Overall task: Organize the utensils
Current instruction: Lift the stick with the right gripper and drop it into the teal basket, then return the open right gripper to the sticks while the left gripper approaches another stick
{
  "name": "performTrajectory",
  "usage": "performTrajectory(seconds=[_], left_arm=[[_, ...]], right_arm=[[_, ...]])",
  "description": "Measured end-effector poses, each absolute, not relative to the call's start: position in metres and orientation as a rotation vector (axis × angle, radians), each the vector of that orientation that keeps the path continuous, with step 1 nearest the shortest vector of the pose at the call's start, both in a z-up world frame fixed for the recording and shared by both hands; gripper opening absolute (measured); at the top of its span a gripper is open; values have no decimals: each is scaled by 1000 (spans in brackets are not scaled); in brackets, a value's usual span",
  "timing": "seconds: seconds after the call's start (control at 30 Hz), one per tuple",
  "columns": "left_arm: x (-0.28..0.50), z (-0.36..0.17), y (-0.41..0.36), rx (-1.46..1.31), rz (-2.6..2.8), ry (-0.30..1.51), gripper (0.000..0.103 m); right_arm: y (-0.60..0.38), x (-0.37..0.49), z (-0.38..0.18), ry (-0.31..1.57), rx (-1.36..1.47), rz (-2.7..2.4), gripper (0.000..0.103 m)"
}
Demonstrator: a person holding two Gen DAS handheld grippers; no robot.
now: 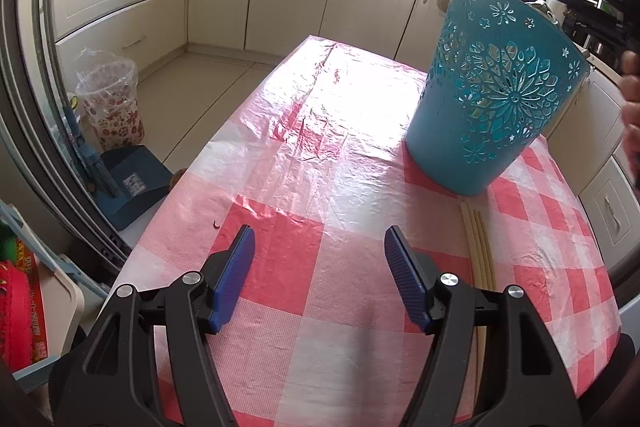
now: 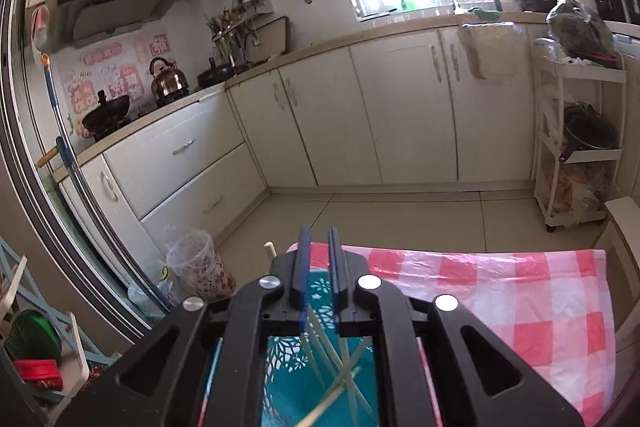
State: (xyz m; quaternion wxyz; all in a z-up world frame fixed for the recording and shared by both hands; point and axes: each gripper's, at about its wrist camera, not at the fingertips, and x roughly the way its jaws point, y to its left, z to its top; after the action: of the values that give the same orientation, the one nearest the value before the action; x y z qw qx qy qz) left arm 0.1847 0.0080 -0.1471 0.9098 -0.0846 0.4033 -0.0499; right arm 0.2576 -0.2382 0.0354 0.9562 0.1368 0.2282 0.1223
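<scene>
Left gripper (image 1: 319,241): black angular frame, two blue ribbed pads, jaws spread wide over the cloth with nothing between them.
Tablecloth (image 1: 304,163): thin crinkled plastic, glossy, red-and-white checks; the table edge runs off toward 12 o'clock in the left wrist view.
Chopsticks on table (image 1: 478,247): three pale cream sticks, slim and straight, lying side by side and touching, at about 3 o'clock of the left gripper; their far ends reach the foot of the basket.
Basket (image 1: 496,83): one teal plastic bin, round and tapering toward its base, walls pierced with flower and snowflake cut-outs; stands at 1 o'clock on the cloth, near the table's right edge.
Floor bin (image 1: 110,103): one clear bin with a red floral print and a plastic liner, at 9 o'clock on the tiled floor.
Right gripper (image 2: 319,239): same black frame, blue pads drawn close with a narrow gap; whether they pinch anything I cannot tell.
Basket interior (image 2: 288,387): seen below the right gripper, at 6 o'clock; several pale chopsticks (image 2: 340,379) lean crossed inside, count unclear.
Cabinets (image 2: 400,107): cream doors, curved metal handles.
</scene>
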Motion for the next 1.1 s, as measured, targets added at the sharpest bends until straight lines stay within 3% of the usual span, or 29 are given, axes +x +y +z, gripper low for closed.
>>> performTrajectory(seconds=[0.2, 0.53, 0.97, 1.1], left_arm=[[180, -143, 13, -186, -62, 820, 65], [128, -98, 3, -50, -38, 726, 77], [94, -76, 9, -27, -30, 728, 81], [93, -78, 16, -40, -26, 740, 81]], right_arm=[[-257, 158, 24, 437, 295, 183, 32], [-251, 57, -77, 743, 327, 108, 32], [-217, 61, -90, 792, 261, 131, 35], [-208, 86, -99, 822, 273, 135, 26]])
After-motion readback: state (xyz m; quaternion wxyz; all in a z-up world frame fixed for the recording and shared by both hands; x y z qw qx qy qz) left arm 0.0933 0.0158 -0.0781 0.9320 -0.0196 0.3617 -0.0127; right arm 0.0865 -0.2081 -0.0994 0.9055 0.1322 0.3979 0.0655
